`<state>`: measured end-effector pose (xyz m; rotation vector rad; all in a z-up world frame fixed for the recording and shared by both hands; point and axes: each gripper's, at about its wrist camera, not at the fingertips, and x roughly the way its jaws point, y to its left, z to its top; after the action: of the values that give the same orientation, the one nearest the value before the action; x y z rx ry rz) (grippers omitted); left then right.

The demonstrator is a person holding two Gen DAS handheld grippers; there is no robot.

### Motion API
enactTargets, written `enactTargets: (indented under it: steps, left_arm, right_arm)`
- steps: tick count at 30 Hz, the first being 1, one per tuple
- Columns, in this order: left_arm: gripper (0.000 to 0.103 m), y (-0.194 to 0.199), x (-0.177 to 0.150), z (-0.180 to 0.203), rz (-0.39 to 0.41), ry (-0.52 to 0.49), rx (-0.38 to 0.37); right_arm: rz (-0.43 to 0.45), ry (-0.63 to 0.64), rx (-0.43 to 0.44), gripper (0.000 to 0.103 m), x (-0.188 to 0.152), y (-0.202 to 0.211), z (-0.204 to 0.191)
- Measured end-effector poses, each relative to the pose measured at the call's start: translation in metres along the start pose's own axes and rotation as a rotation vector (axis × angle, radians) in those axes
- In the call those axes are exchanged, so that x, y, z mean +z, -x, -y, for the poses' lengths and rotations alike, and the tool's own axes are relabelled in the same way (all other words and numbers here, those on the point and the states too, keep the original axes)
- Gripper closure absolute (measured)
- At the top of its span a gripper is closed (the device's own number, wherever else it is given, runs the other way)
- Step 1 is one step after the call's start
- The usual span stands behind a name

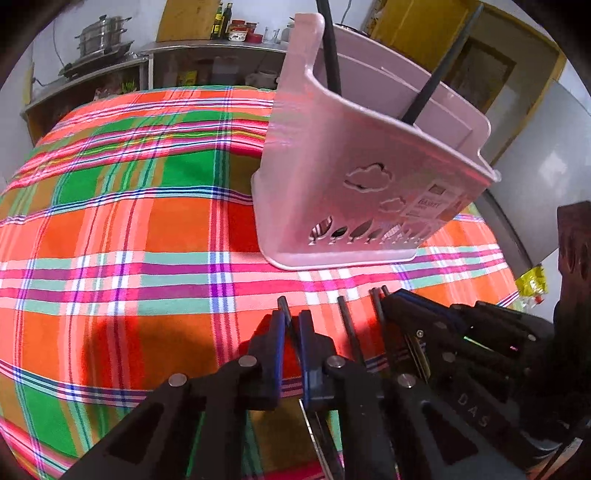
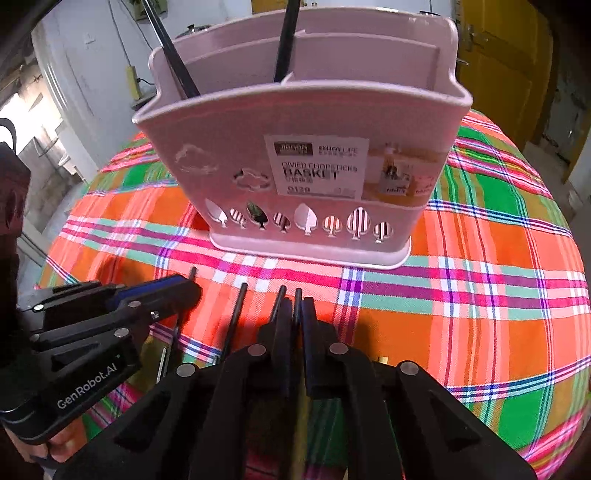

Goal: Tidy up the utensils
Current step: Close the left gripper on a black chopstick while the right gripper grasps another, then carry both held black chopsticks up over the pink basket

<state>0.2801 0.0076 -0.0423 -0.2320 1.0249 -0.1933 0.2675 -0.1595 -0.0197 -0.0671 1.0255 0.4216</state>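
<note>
Grippers both pinching chopsticks at bottom centre: left gripper [image 1: 291, 319] one, right gripper [image 2: 295, 308] another, pink basket [image 2: 295, 147] above.

Tabletop [image 1: 110, 229] under bright plaid cloth, orange, green, pink. Steel shelf counter [image 1: 207, 51] at 11 o'clock in left view: stacked steamer pots [image 1: 101, 35], bottles [image 1: 221, 20], jars. Yellow door [image 2: 506, 62] at 1 o'clock in right view. White walls [image 2: 85, 74], daylight from 9 o'clock.
</note>
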Motion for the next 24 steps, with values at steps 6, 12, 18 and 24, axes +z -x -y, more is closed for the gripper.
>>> enactTargets:
  steps: [6,12,18,24]
  left_arm:
    - [0.097,0.025,0.006,0.005,0.044,0.014,-0.041]
    - [0.098,0.072,0.015,0.016,0.119,-0.009,-0.074]
    - [0.099,0.126,0.026,0.035,0.209,-0.054,-0.1]
    - [0.099,0.16,0.031,0.054,0.267,-0.102,-0.111]
  right_arm:
    - [0.055,-0.008,0.032,0.099,0.009,0.022,-0.008]
    - [0.14,-0.007,0.056,0.099,0.017,0.065,-0.009]
    - [0.242,-0.004,0.06,0.099,0.022,0.11,-0.015]
    - [0.336,0.002,0.055,0.099,0.023,0.153,-0.016]
